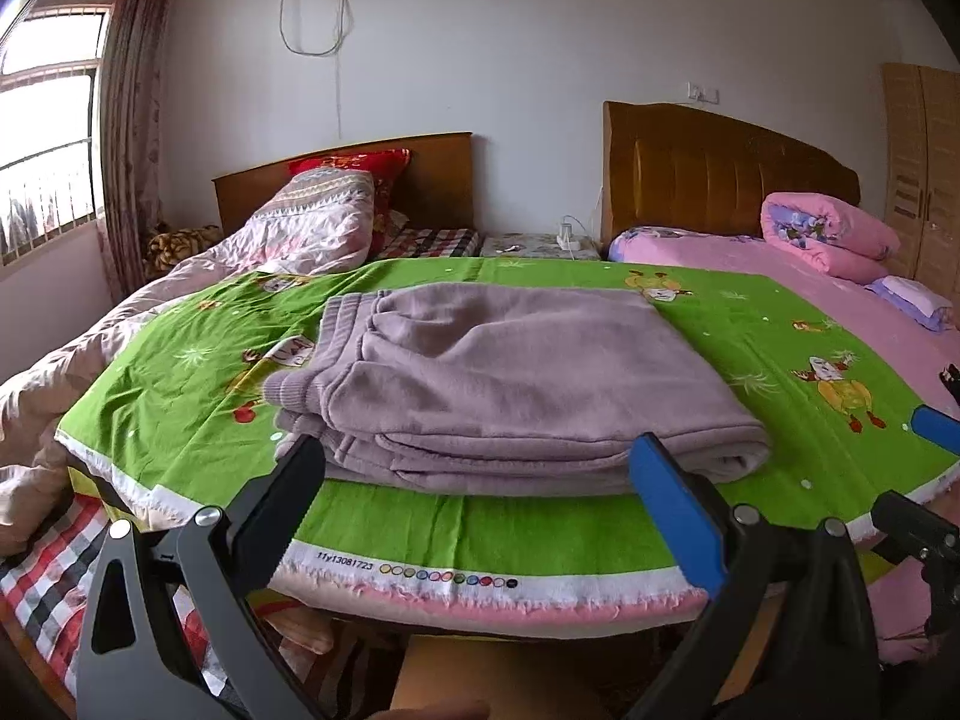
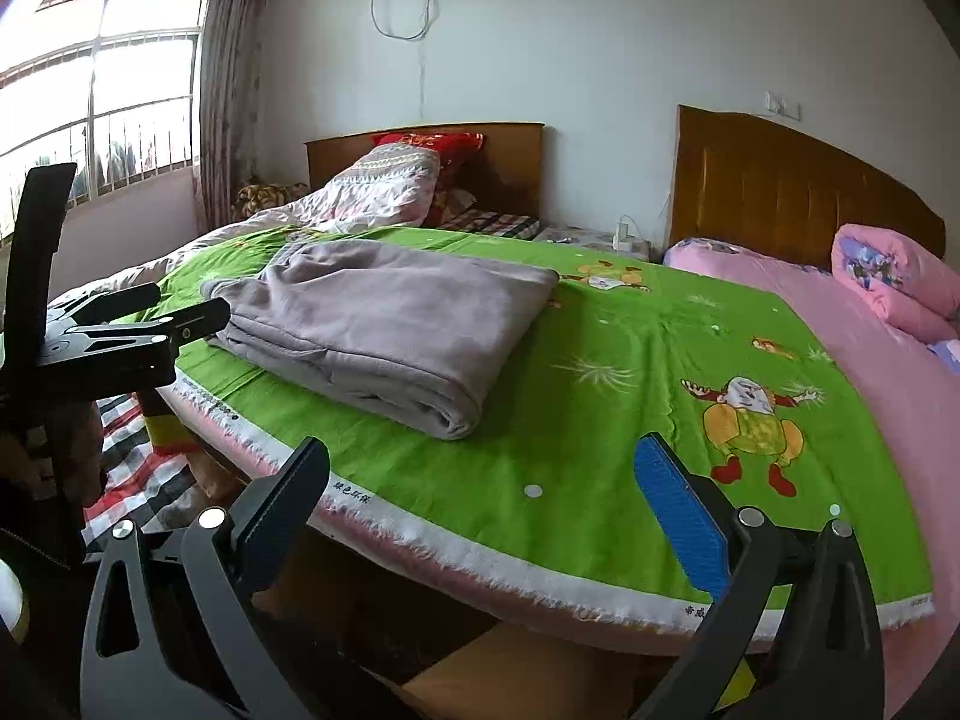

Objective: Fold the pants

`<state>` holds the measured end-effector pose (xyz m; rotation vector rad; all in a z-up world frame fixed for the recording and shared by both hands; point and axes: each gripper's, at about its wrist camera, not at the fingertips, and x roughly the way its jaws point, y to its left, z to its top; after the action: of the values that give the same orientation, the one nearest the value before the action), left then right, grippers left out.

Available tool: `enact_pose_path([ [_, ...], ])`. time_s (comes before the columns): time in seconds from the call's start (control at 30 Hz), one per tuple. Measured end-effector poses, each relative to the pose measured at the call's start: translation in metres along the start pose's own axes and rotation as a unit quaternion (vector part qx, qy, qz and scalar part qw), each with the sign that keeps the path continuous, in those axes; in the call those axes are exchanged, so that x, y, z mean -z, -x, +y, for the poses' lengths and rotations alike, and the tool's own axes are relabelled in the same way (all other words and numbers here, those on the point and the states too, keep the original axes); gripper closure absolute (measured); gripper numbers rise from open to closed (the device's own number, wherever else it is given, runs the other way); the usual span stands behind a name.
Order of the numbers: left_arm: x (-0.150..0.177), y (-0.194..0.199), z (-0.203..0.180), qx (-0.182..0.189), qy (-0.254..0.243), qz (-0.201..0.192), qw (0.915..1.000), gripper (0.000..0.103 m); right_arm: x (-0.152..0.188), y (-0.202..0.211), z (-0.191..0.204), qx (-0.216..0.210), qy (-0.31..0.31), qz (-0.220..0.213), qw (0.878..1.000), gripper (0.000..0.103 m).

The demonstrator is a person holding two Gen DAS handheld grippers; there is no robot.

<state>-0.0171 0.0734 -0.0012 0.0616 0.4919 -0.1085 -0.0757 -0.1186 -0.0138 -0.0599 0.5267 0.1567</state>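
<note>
Folded pants (image 1: 510, 384) on green sheet (image 1: 180, 384): soft, limp fleece. Best gripped at stacked near edge. Left gripper (image 1: 486, 480) and right gripper (image 2: 492, 480) spread, empty.

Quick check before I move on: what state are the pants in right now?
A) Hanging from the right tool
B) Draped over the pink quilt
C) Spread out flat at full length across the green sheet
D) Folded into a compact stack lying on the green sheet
D: the mauve pants lie as a layered, folded bundle on the green cartoon-print sheet, and both the left tool and right tool are open and empty.
</note>
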Motion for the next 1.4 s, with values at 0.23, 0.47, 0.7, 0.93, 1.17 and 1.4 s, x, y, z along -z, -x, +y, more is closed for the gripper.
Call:
enact_pose_path([
  [0.23,0.0001,-0.0007,-0.004,0.0,-0.01,0.001,1.0,0.001,-0.0005,-0.0005,-0.0022,0.0,-0.002,0.002,1.0,0.005],
  [0.47,-0.0003,-0.0002,-0.0044,0.0,-0.009,-0.001,1.0,0.001,-0.0004,-0.0007,-0.0011,0.0,-0.003,0.002,1.0,0.005],
  [0.7,-0.0002,-0.0004,-0.0045,-0.001,-0.009,0.0,1.0,0.001,-0.0003,-0.0034,-0.0054,-0.005,0.001,0.005,1.0,0.005],
  [0.93,0.0002,-0.0008,-0.0053,-0.002,-0.009,0.0,1.0,0.001,-0.0001,-0.0041,-0.0059,-0.006,0.002,0.006,1.0,0.005],
  [1.17,0.0006,-0.0012,-0.0052,-0.002,-0.009,0.001,1.0,0.001,0.0008,-0.005,-0.0079,-0.009,0.005,0.007,1.0,0.005],
  [1.4,0.0014,-0.0016,-0.0058,-0.002,-0.009,0.002,1.0,0.001,0.0008,-0.0049,-0.0067,-0.009,0.005,0.007,1.0,0.005],
])
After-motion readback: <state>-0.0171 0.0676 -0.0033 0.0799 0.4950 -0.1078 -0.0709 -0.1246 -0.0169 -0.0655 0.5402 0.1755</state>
